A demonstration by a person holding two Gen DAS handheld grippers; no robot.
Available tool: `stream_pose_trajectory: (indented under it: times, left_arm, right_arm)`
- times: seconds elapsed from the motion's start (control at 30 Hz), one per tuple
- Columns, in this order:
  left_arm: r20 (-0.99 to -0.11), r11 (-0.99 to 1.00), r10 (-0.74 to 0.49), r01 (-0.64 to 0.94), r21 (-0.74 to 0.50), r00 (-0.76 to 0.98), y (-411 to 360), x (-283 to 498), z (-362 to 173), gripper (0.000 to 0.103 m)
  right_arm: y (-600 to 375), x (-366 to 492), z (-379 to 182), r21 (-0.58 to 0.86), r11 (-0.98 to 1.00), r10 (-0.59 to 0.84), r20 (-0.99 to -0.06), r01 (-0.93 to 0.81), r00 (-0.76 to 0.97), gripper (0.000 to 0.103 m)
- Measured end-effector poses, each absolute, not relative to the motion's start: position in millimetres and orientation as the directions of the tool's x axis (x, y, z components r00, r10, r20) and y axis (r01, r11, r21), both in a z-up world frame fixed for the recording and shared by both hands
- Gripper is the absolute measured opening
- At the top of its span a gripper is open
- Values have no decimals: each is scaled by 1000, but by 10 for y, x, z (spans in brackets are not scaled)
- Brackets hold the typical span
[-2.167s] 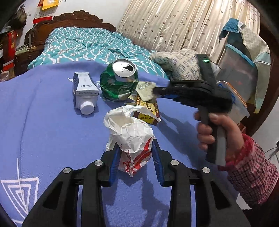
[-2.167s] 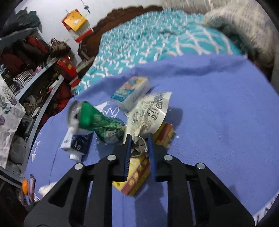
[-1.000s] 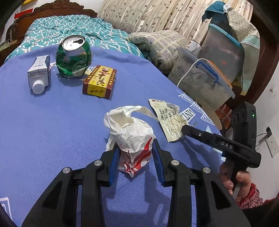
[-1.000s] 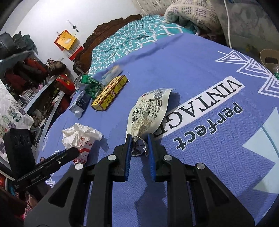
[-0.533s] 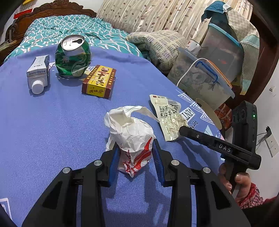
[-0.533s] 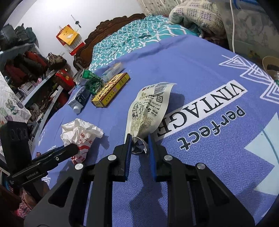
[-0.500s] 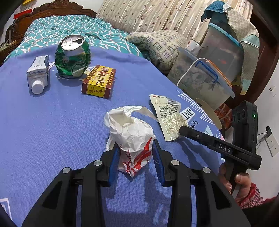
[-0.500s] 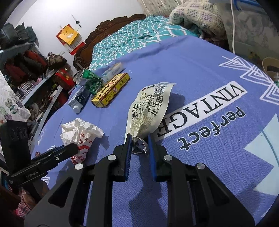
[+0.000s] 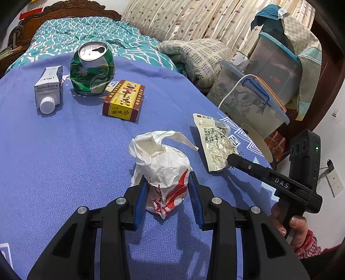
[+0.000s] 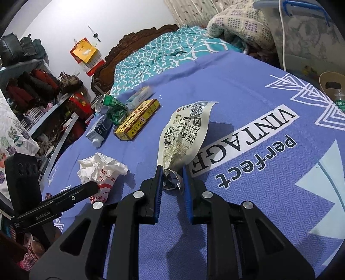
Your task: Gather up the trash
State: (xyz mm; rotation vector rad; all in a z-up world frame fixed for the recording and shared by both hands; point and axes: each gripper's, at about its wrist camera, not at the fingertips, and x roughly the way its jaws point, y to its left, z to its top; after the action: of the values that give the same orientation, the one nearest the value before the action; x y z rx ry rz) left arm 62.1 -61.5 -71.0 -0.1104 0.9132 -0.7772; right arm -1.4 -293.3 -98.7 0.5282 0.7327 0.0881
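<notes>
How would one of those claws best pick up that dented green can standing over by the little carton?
Probably across the green can's dented middle, coming in level from the near side. It stands upright with its opened top facing up, so its side walls are free there. The white carton flanks its left and the yellow box lies near its right foot, so the sides look crowded.

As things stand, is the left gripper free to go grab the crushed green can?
Probably not yet: the left gripper is shut on the crumpled white bag. The path across the blue cloth to the green can looks clear.

Carved wooden headboard point(image 9: 64, 10), teal bedspread point(image 9: 86, 36), striped curtains point(image 9: 194, 19).
</notes>
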Motion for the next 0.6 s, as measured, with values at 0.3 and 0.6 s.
stream_pose_trajectory:
  times: [0.3, 0.6]
  left_arm:
    - [-671, 729, -645, 559, -396, 366, -618, 616, -710, 34]
    - [-670, 728, -647, 558, -398, 364, -614, 619, -710, 34]
  right_arm:
    - [-2942, -41, -985, 494, 864, 262, -610, 101, 748, 21]
    - [-2945, -37, -984, 495, 863, 262, -612, 103, 746, 21]
